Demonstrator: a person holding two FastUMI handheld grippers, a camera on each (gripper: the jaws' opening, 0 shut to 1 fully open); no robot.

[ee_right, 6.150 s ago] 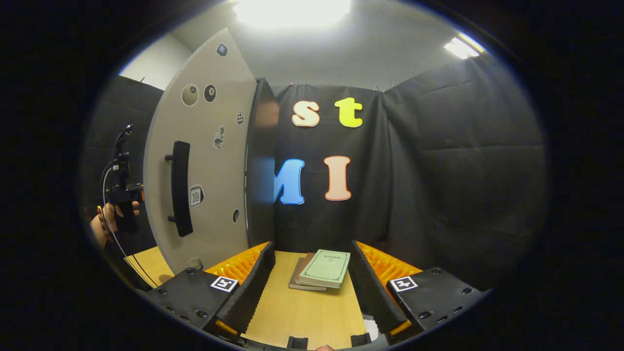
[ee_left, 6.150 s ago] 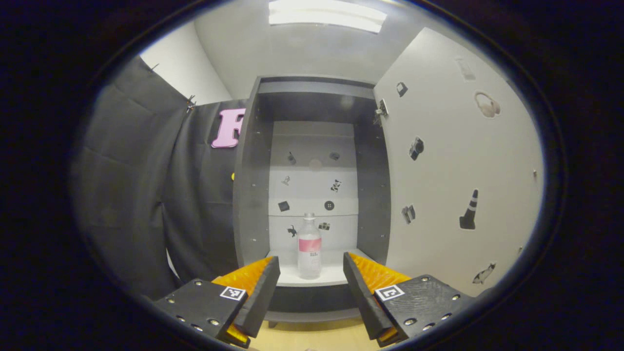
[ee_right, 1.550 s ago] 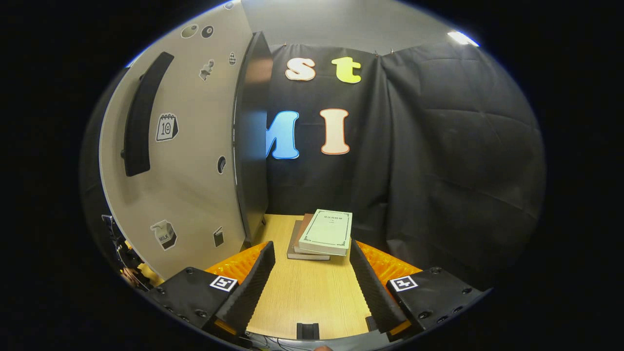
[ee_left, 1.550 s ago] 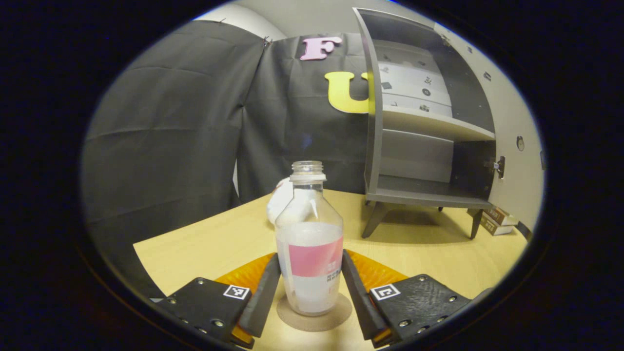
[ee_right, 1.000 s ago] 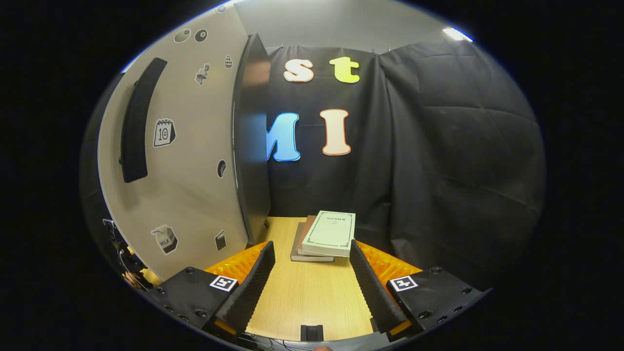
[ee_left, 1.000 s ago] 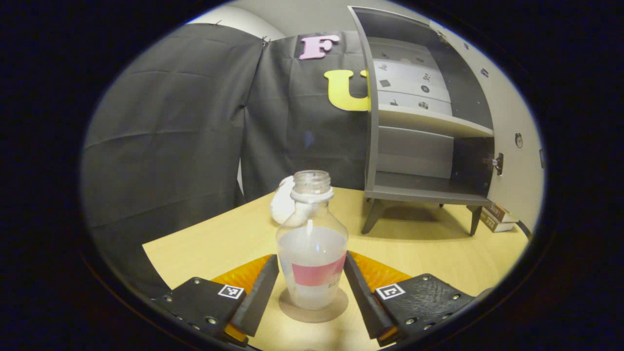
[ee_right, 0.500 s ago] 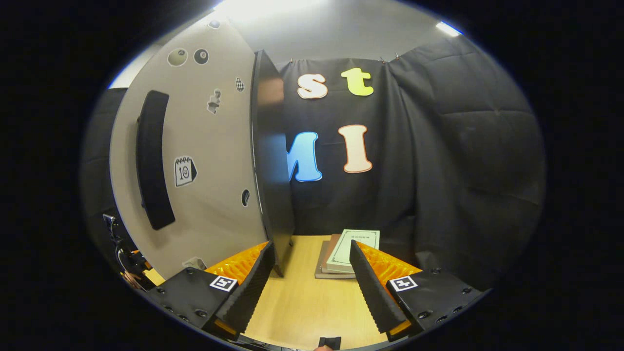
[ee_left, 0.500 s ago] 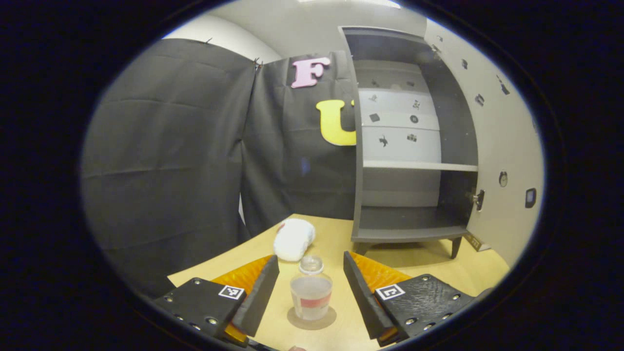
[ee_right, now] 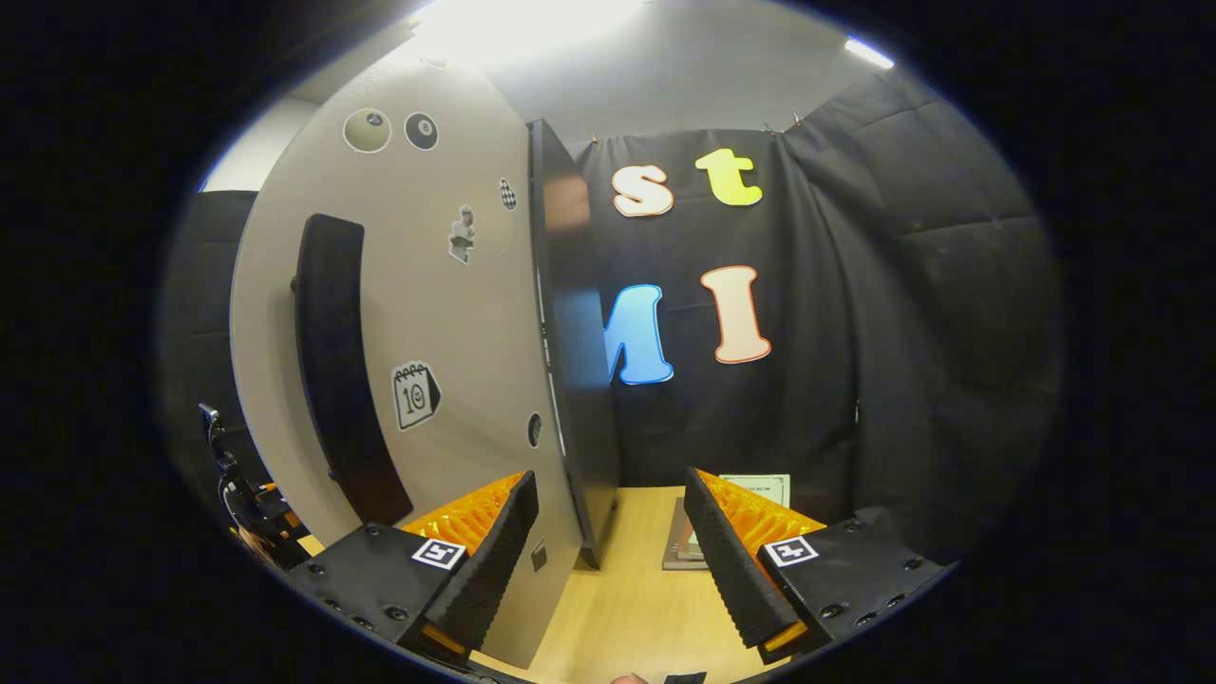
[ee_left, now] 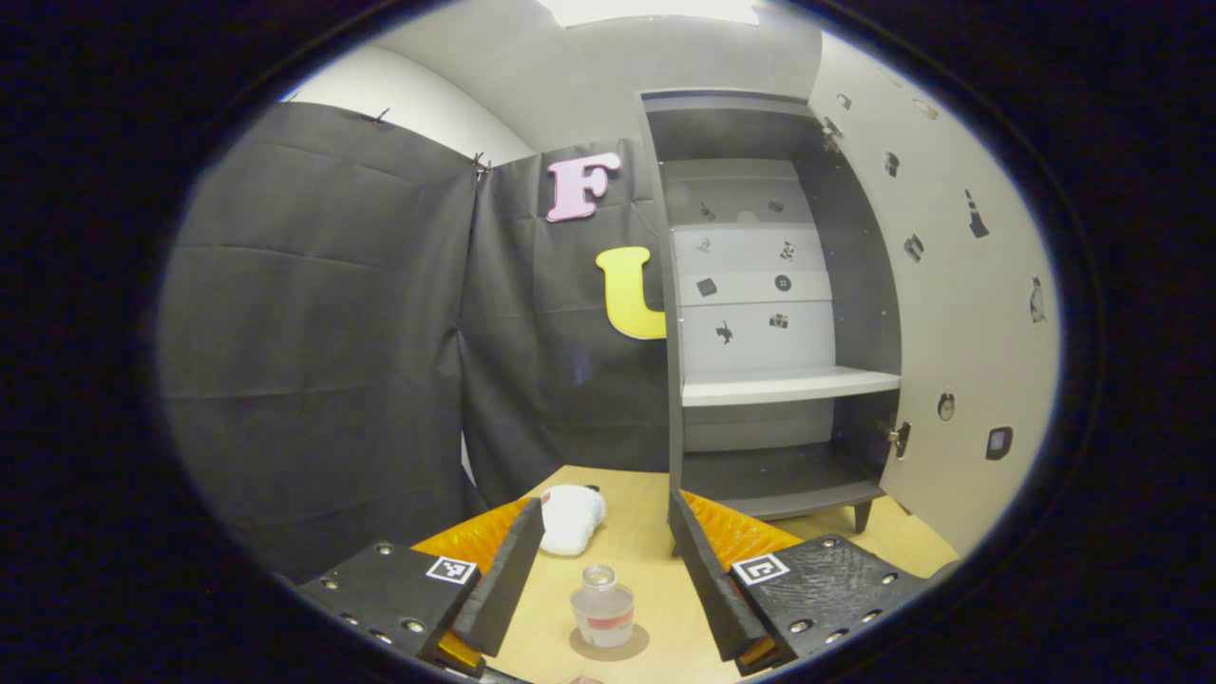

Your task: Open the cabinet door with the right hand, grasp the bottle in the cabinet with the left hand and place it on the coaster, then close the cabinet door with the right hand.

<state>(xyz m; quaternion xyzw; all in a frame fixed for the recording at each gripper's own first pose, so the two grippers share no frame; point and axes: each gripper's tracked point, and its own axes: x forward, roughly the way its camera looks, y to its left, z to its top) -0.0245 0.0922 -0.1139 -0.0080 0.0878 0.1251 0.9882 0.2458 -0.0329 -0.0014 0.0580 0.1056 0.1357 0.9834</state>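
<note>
The stack of books (ee_right: 708,532) lies half hidden behind the right gripper (ee_right: 608,532), whose fingers gape wide, empty. The left gripper (ee_left: 598,560), wide apart, hangs above the clear capless pink-labelled plastic bottle (ee_left: 602,617), upright on the round brown coaster (ee_left: 608,642). Beyond, the grey cabinet (ee_left: 760,313) stands with its pale stickered cabinet door (ee_right: 427,323) open.

1. Your right gripper's (ee_right: 608,532) far-side finger hides most of the pale green book stack (ee_right: 755,486) on the wooden table (ee_right: 632,589).
2. The small dark stickers (ee_left: 741,285) on the grey cabinet's (ee_left: 760,285) pale back panel are too small to identify.
3. The tall black door handle's (ee_right: 337,380) lower end disappears behind your right gripper's body.
</note>
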